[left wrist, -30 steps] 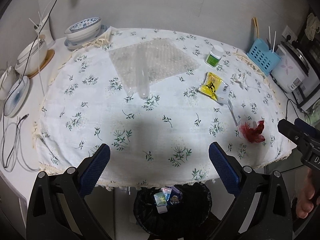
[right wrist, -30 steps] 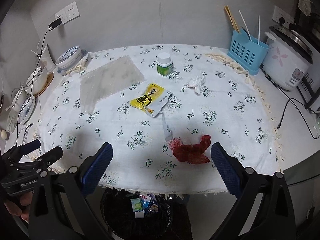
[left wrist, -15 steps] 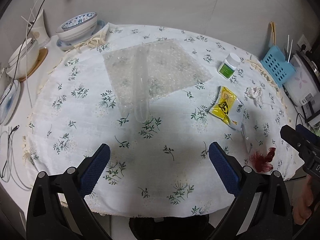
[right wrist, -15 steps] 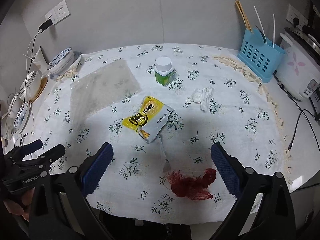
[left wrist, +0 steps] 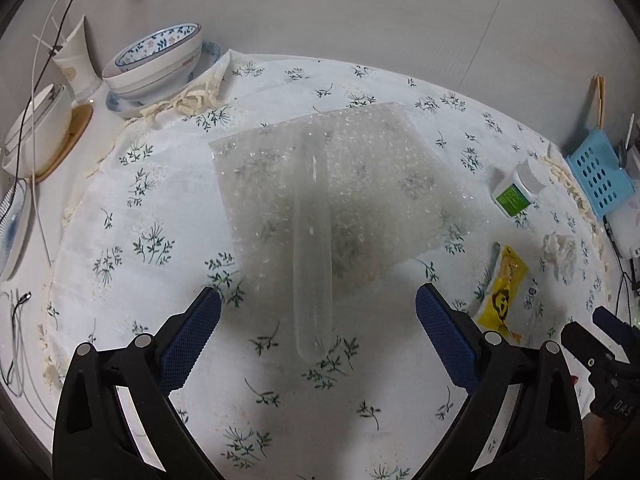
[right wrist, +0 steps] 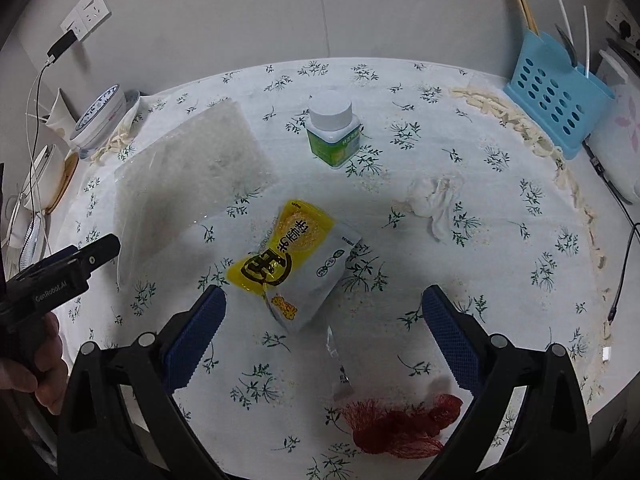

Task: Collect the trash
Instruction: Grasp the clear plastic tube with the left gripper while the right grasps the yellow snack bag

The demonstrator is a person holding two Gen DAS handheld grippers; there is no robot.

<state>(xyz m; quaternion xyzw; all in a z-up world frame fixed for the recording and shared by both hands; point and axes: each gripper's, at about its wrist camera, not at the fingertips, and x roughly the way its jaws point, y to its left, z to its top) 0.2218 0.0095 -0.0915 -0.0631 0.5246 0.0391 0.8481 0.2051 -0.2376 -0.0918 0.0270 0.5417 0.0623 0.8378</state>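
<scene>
A clear bubble-wrap sheet (left wrist: 332,184) lies on the flowered tablecloth (left wrist: 160,216), just ahead of my open, empty left gripper (left wrist: 318,312); it also shows in the right wrist view (right wrist: 188,172). My open, empty right gripper (right wrist: 324,312) hovers over a yellow-and-white snack packet (right wrist: 296,260), also seen in the left wrist view (left wrist: 504,292). A small clear wrapper (right wrist: 338,364) and a red mesh net (right wrist: 400,420) lie near the front edge. A crumpled white tissue (right wrist: 434,200) lies to the right. A green-labelled white bottle (right wrist: 332,132) stands behind.
Stacked bowls (left wrist: 156,64) and a white pot on a wooden mat (left wrist: 36,132) stand at the left with cables. A blue utensil caddy (right wrist: 556,92) and a rice cooker (right wrist: 616,140) stand at the back right.
Both grippers have moved forward over the table and lower. The bin below the front edge has dropped out of view. Bubble wrap and snack packet now loom larger.
</scene>
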